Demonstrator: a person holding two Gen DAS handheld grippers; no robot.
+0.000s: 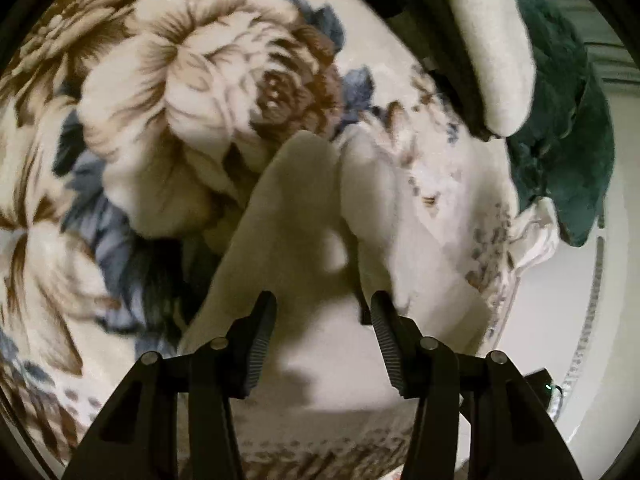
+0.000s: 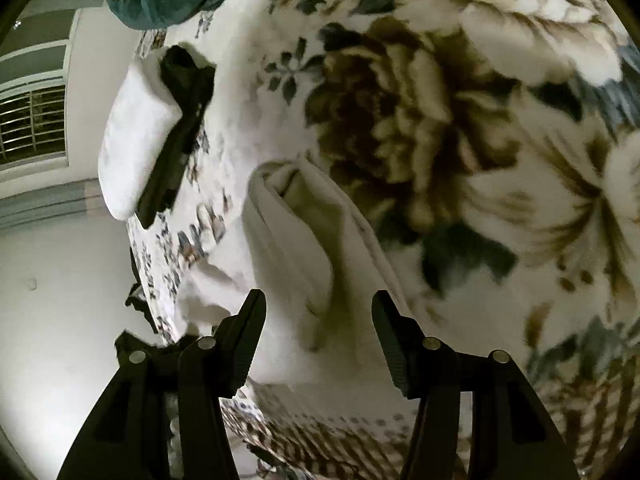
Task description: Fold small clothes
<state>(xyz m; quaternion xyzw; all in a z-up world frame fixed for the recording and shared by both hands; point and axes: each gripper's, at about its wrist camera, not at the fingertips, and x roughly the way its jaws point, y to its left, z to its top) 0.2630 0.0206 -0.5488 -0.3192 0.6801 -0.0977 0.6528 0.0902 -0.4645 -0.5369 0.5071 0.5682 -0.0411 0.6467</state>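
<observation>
A pair of white socks [image 1: 320,224] lies side by side on a floral blanket [image 1: 168,92], toes pointing away. My left gripper [image 1: 323,304] is open and hovers just above the socks' near end, holding nothing. In the right wrist view the same white socks [image 2: 296,248] lie partly folded over, one layer on another. My right gripper [image 2: 319,304] is open with its jaws on either side of the socks' near end, holding nothing.
A folded white sock [image 1: 492,40] lies over a black garment [image 1: 448,60] at the bed's far edge; they also show in the right wrist view [image 2: 136,136]. A dark green cloth [image 1: 560,120] lies beyond. The bed edge [image 2: 148,264] drops to a white floor.
</observation>
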